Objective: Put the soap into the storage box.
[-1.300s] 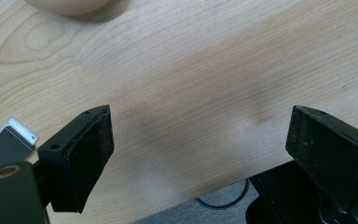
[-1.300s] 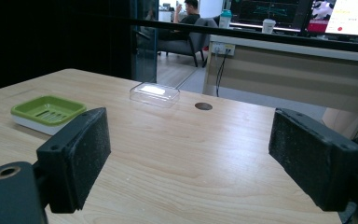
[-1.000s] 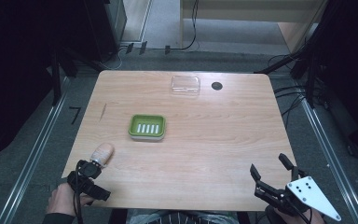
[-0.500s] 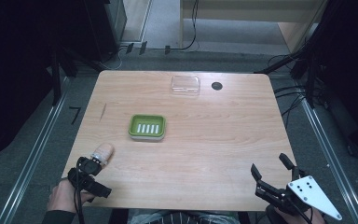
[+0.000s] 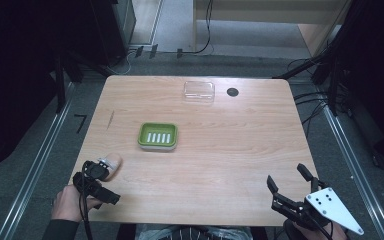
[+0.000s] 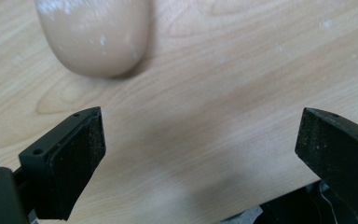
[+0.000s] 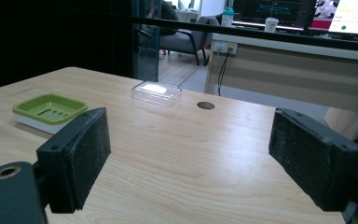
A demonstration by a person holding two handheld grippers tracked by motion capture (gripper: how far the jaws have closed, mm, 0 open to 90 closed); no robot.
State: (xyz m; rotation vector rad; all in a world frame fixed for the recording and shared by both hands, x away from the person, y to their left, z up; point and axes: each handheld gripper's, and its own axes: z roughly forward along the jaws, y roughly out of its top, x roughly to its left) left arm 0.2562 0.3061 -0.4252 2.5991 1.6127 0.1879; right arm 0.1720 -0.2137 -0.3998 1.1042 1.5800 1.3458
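A beige oval soap bar (image 5: 113, 160) lies on the wooden table (image 5: 230, 145) near its front left corner. My left gripper (image 5: 107, 184) hovers just on the near side of it, held by a hand. In the left gripper view the soap bar (image 6: 95, 35) sits beyond the left jaw, and the left gripper (image 6: 196, 154) has just been opening with bare wood between its pads. My right gripper (image 5: 286, 176) stands open at the front right edge. In its own view the right gripper (image 7: 186, 154) has nothing between its fingers.
A green soap dish (image 5: 158, 135) with a slotted white insert sits left of the table's middle. A clear plastic box (image 5: 199, 91) and a dark round grommet (image 5: 232, 91) are at the far edge. Metal rails and cables run along both sides of the table.
The left gripper's jaws have spread wider and it has shifted slightly beside the soap bar, which lies still. The right gripper has not moved.
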